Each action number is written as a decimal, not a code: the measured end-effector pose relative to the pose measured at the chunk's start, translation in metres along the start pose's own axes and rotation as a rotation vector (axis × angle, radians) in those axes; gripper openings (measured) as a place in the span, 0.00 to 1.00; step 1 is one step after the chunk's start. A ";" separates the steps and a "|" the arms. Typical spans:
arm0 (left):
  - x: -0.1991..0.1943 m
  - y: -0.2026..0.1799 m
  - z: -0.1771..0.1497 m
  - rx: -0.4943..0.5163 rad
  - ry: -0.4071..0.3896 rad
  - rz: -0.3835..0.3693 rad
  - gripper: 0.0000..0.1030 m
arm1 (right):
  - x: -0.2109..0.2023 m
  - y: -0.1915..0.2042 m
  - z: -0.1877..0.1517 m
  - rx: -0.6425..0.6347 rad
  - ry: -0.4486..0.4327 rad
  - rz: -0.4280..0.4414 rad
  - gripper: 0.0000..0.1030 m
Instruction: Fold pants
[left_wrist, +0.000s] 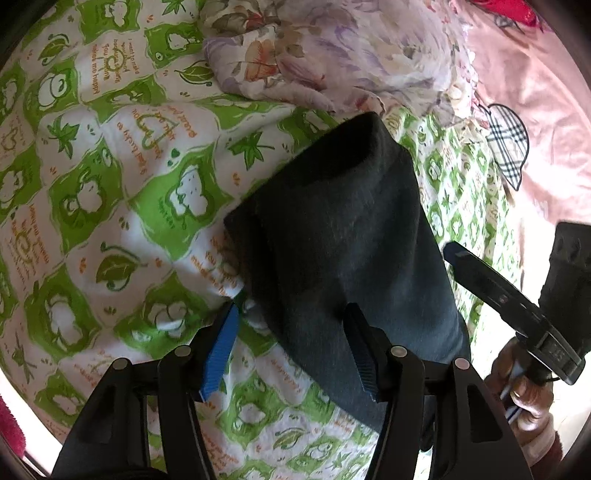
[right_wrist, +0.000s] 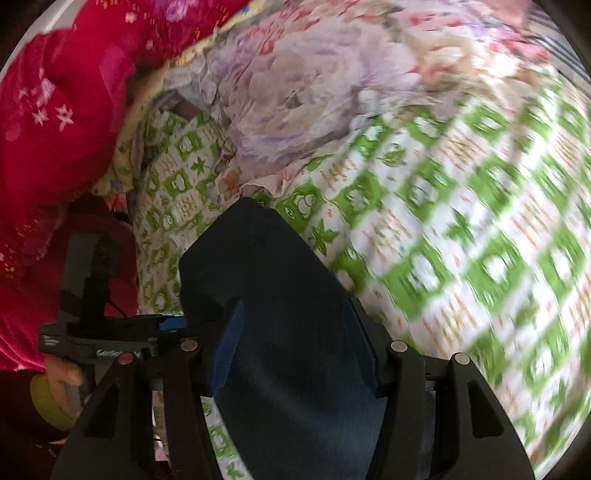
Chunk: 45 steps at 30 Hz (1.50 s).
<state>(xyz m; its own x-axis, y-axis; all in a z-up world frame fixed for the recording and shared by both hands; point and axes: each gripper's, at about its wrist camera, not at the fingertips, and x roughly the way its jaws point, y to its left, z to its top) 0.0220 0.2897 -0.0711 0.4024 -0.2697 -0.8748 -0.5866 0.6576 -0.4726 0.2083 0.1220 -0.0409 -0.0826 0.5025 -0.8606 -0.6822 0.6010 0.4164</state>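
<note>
Your left gripper (left_wrist: 291, 339) and right gripper (right_wrist: 295, 343) both stand spread over the dark pants (left_wrist: 343, 229); green quilt (left_wrist: 110, 184) lies open leftward.

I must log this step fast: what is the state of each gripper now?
Left gripper: open, the pants lie over its right finger, not clamped.
Right gripper: open wide, pants lie between its fingers, not pinched.
</note>
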 end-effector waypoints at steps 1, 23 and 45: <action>0.000 0.001 0.001 -0.001 -0.003 -0.001 0.58 | 0.007 0.002 0.006 -0.022 0.014 -0.007 0.56; -0.017 -0.033 0.008 0.135 -0.126 -0.043 0.17 | 0.009 0.017 0.029 -0.139 -0.020 0.066 0.22; -0.062 -0.181 -0.075 0.469 -0.181 -0.199 0.16 | -0.160 -0.028 -0.086 0.056 -0.337 0.054 0.18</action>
<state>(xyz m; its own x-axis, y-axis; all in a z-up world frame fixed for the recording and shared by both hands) 0.0509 0.1345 0.0607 0.6126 -0.3231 -0.7213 -0.1263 0.8608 -0.4929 0.1784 -0.0286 0.0593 0.1338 0.7062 -0.6953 -0.6414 0.5965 0.4825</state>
